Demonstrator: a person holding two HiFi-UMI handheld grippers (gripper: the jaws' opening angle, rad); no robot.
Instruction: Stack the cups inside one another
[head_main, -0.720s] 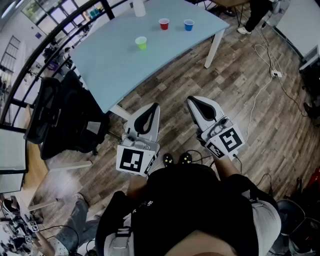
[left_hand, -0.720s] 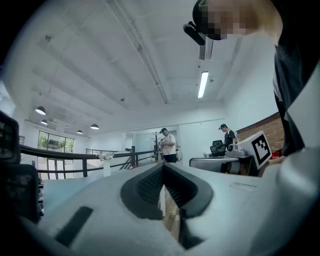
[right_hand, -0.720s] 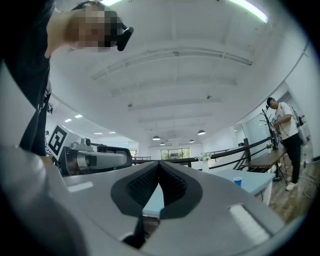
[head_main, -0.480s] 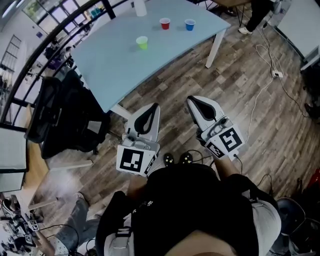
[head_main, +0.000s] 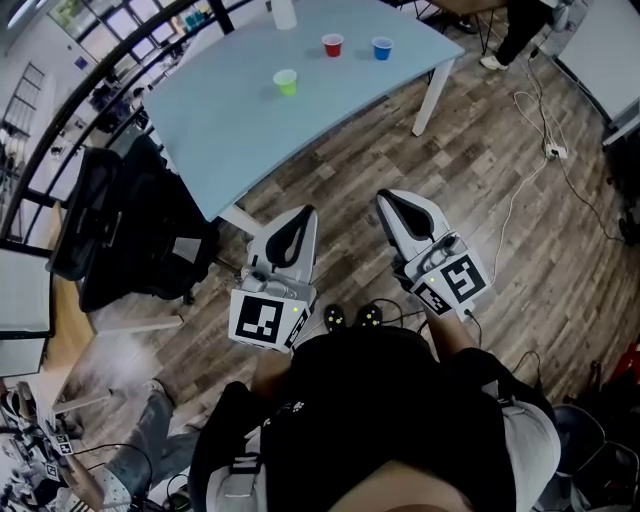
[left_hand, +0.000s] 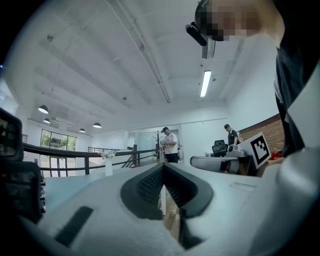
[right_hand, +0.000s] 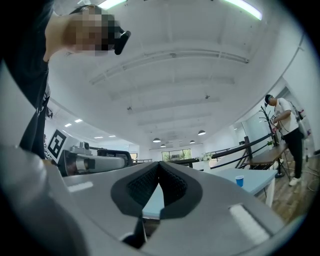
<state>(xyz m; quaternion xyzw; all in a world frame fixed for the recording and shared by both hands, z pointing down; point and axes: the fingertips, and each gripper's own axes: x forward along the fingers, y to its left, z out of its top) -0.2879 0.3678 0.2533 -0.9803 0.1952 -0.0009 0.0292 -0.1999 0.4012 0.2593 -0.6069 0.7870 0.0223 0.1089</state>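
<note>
Green cup (head_main: 286, 82), red cup (head_main: 332, 44), blue cup (head_main: 382, 47) on table (head_main: 220, 130), L claw (head_main: 311, 212) + R claw (head_main: 381, 199) closed, empty

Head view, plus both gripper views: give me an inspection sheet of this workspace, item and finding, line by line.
Surface: light blue table, mostly bare.
Job's things: green cup, red cup and blue cup stand apart on the table; none stacked.
Clutter: a white vessel at the table's far edge.
Grippers: left hand-held gripper and right hand-held gripper both shut, empty, over the floor short of the table.
Cables: a white cable on the floor at the right, by a power strip.
Surroundings: wood floor, black office chair left of the table, a person standing beyond it.
</note>
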